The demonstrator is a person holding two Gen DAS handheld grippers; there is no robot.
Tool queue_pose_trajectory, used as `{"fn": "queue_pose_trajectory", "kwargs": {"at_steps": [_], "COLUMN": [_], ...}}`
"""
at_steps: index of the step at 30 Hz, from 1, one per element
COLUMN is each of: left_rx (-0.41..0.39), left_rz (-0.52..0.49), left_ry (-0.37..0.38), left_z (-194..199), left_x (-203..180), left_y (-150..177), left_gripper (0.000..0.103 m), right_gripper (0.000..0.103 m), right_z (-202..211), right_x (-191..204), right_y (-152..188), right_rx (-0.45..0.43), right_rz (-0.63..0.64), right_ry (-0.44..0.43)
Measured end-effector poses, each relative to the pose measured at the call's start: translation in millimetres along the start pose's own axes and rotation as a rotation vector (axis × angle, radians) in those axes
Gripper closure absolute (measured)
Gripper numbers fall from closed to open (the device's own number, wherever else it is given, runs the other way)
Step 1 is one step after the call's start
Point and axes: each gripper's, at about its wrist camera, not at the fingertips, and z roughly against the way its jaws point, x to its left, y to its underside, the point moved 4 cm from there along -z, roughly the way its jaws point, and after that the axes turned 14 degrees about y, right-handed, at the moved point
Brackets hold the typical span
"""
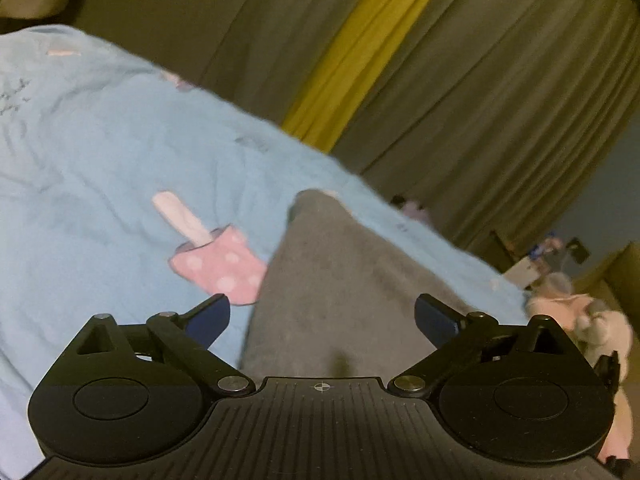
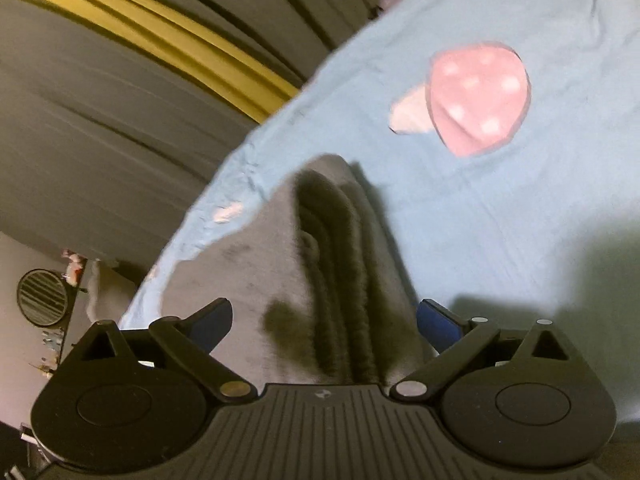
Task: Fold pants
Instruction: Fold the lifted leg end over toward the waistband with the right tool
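Folded grey fleece pants (image 1: 336, 280) lying on a light blue bed sheet (image 1: 100, 160) printed with pink spotted mushrooms (image 1: 220, 268), olive and yellow curtains (image 1: 460, 80) behind. Left gripper (image 1: 322, 318) above the pants, jaws spread wide, gripping nothing. Right gripper (image 2: 324, 320) likewise spread over the stacked folds, pads clear of the cloth.

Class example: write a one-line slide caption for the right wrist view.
Open right gripper poised over folded grey pants on a blue mushroom-print bedsheet.
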Motion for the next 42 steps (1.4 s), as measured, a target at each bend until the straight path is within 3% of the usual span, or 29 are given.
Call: {"fn": "queue_pose_trajectory", "kwargs": {"at_steps": [2, 5, 14, 18, 24, 27, 29, 30, 31, 35, 36, 39, 42], "left_rx": [0.087, 0.213, 0.322, 0.351, 0.440, 0.490, 0.519, 0.531, 0.548, 0.562, 0.557, 0.528, 0.482], "left_rz": [0.042, 0.119, 0.139, 0.131, 0.100, 0.072, 0.047, 0.028, 0.009, -0.019, -0.028, -0.108, -0.152], "left_ry": [-0.043, -0.034, -0.063, 0.020, 0.076, 0.159, 0.166, 0.156, 0.147, 0.113, 0.103, 0.062, 0.055], "left_z": [-19, -52, -94, -112, -148, -162, -171, -176, -181, -193, -192, -186, -181], "left_x": [12, 25, 45, 44, 47, 37, 35, 34, 33, 28, 25, 10, -8], "left_y": [2, 5, -3, -10, -14, -15, -14, -14, -13, -15, -15, -12, -19], "left_gripper": [0.002, 0.002, 0.002, 0.002, 0.002, 0.002, 0.010, 0.021, 0.024, 0.033, 0.040, 0.055, 0.069], "right_gripper": [0.004, 0.004, 0.004, 0.004, 0.004, 0.004, 0.005, 0.016, 0.028, 0.030, 0.030, 0.039, 0.043], "right_z": [-10, -21, -33, -44, -61, -67, -68, -68, -70, -77, -77, -64, -48], "right_x": [2, 7, 5, -5, -1, 4, 11, 16, 20, 27, 28, 41, 58], "right_y": [1, 4, -5, -15, -24, -25, -25, -23, -22, -22, -22, -14, -17], "right_rx": [0.056, 0.084, 0.131, 0.171, 0.232, 0.238, 0.219, 0.202, 0.193, 0.192, 0.186, 0.104, 0.026], "right_rz": [-0.005, 0.018, -0.020, -0.085, -0.030, 0.007, 0.048, 0.084, 0.118, 0.122, 0.114, 0.186, 0.227], "right_ry": [-0.040, -0.034, -0.083, -0.124, -0.209, -0.255, -0.266, -0.251, -0.226, -0.212, -0.202, -0.130, -0.149]}}
